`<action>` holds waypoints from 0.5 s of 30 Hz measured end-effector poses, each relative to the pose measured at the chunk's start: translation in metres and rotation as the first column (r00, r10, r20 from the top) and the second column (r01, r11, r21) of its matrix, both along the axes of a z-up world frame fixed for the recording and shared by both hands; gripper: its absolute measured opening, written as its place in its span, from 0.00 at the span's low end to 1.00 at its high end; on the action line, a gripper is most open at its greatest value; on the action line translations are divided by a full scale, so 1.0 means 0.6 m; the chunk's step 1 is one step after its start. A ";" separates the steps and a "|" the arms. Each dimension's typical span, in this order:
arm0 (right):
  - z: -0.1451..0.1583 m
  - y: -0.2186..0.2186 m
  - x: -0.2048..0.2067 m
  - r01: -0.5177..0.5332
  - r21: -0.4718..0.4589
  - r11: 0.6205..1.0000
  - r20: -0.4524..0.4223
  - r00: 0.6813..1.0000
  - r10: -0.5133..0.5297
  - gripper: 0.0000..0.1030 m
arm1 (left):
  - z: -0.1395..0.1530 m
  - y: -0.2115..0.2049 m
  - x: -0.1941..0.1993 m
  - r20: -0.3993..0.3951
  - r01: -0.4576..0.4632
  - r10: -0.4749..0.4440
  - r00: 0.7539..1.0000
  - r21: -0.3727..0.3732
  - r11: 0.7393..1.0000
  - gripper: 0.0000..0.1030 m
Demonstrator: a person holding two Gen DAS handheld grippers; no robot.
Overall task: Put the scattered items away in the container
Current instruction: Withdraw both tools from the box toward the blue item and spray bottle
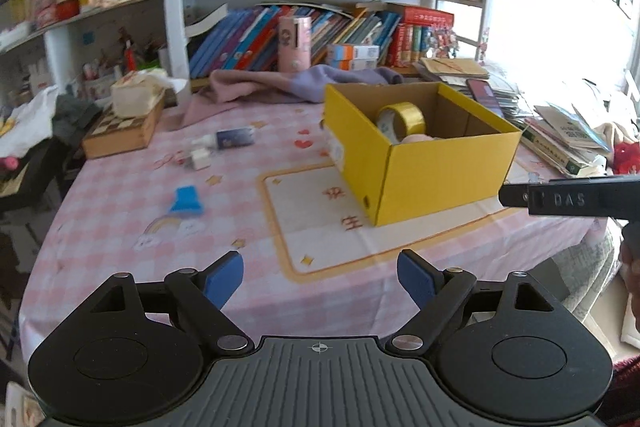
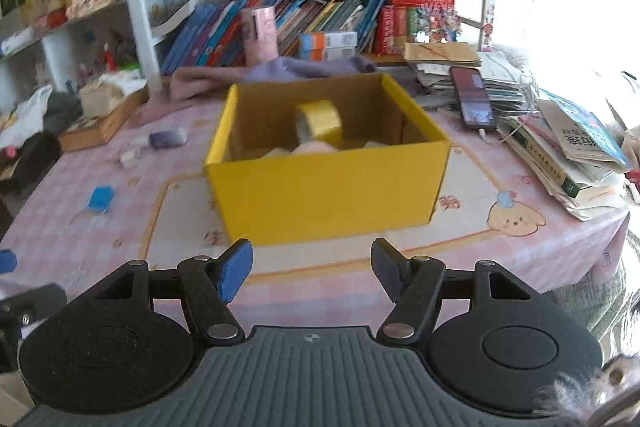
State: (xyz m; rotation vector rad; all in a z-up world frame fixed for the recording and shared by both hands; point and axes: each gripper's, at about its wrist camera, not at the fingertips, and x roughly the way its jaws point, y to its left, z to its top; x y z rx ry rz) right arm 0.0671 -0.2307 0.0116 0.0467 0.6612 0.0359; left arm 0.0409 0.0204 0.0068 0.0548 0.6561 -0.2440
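Note:
A yellow cardboard box stands open on the pink checked table; it also shows in the right wrist view. Inside lie a roll of yellow tape and a pale pink item. Left of the box on the cloth lie a small blue object, a dark blue tube and a small white piece. My left gripper is open and empty near the table's front edge. My right gripper is open and empty in front of the box.
A wooden box with a tissue pack sits at the back left. A purple cloth lies behind the yellow box. Stacked books and papers with a phone crowd the right side. Bookshelves stand behind the table.

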 end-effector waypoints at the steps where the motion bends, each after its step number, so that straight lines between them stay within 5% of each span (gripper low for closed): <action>1: -0.001 0.008 -0.006 -0.009 -0.004 1.000 -0.004 1.000 0.009 0.63 | -0.001 0.005 -0.003 -0.003 -0.005 0.005 1.000 -0.001 1.000 0.84; 15: -0.011 0.099 -0.035 -0.161 -0.023 0.987 -0.063 0.985 0.160 0.69 | -0.013 0.069 -0.035 -0.052 -0.102 0.102 0.993 0.001 0.995 0.85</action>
